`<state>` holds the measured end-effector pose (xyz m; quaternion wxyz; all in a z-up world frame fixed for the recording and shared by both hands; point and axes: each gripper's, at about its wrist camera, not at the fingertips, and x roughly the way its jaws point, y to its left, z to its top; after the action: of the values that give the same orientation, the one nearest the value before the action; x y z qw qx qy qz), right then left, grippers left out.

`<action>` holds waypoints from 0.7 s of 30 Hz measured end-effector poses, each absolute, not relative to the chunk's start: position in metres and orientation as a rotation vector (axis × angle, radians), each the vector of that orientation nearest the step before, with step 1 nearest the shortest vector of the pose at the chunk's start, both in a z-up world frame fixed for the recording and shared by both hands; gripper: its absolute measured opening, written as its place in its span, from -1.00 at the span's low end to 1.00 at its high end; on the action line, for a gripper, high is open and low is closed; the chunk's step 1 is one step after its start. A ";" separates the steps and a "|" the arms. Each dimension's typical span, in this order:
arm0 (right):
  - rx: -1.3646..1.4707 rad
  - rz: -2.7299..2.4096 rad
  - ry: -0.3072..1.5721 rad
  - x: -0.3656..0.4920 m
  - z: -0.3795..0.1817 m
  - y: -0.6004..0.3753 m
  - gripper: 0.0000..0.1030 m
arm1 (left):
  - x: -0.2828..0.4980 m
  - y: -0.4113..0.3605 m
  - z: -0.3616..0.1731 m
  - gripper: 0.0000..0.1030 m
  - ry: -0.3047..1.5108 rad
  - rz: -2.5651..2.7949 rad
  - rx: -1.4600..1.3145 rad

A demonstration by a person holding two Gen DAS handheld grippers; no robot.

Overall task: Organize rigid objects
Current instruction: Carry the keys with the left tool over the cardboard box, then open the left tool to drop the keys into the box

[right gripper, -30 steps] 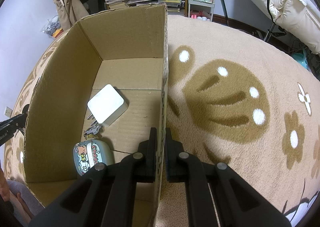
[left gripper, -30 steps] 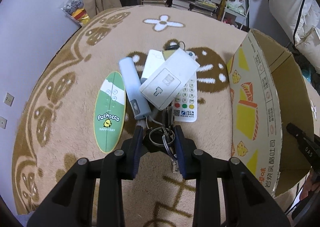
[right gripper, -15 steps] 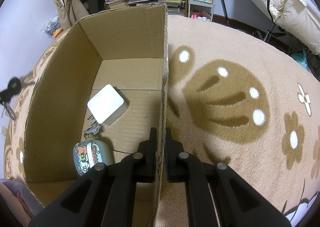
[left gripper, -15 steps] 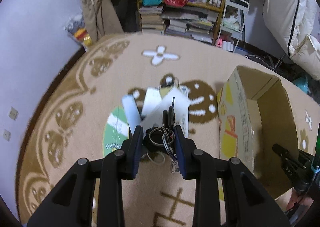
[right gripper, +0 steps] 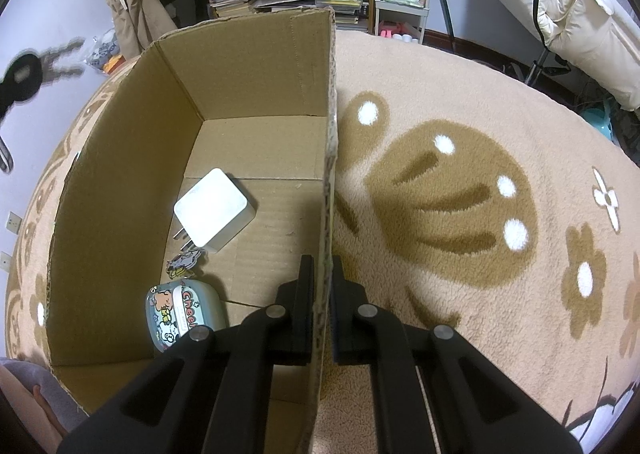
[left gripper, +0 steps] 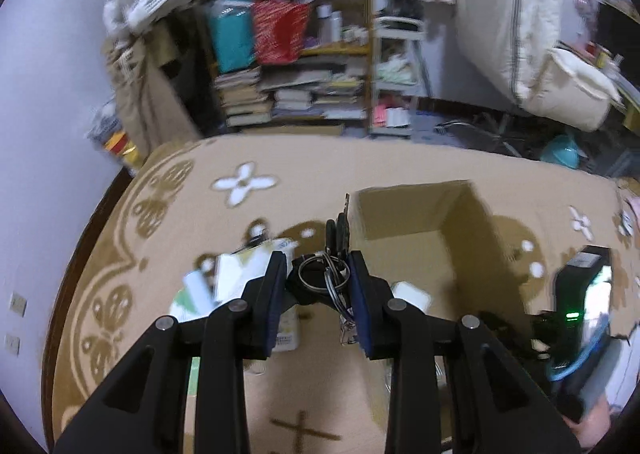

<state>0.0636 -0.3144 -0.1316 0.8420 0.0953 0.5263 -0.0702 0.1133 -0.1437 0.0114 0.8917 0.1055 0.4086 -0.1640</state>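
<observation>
My left gripper [left gripper: 318, 280] is shut on a bunch of keys [left gripper: 332, 254] with metal rings, held up in the air beside the open cardboard box [left gripper: 424, 250]. The same keys [right gripper: 24, 73] show blurred at the far left of the right wrist view. My right gripper [right gripper: 322, 274] is shut on the right wall of the cardboard box [right gripper: 329, 157]. Inside the box lie a white charger [right gripper: 214, 209], a small cartoon charm [right gripper: 186, 262] and a pale green cartoon case [right gripper: 184, 314]. A heap of white flat items [left gripper: 240, 274] stays on the rug, partly hidden by my left fingers.
The round beige rug [right gripper: 460, 193] with brown flower patterns covers the floor. A cluttered bookshelf [left gripper: 296, 53], a white cart [left gripper: 396, 65] and hanging bedding [left gripper: 500, 13] stand behind it. The right gripper's body [left gripper: 580, 294] and a person's hand are at the lower right of the left wrist view.
My left gripper has lifted the keys off the rug and swung them right toward the box. The right gripper has kept its hold on the box wall without moving.
</observation>
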 end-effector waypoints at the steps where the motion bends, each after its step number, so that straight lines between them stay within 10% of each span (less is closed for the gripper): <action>1: 0.201 -0.148 1.112 0.064 -0.132 -0.314 -0.85 | 0.108 -0.153 0.013 -0.44 0.841 -0.372 0.225; 21: 0.204 -0.148 1.112 0.063 -0.131 -0.315 -0.85 | 0.100 -0.205 -0.053 -0.43 0.970 -0.467 0.234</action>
<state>0.0633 -0.3152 -0.1314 0.8419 0.0967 0.5262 -0.0699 0.1003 -0.2047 -0.0533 0.8520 0.1112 0.4610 -0.2220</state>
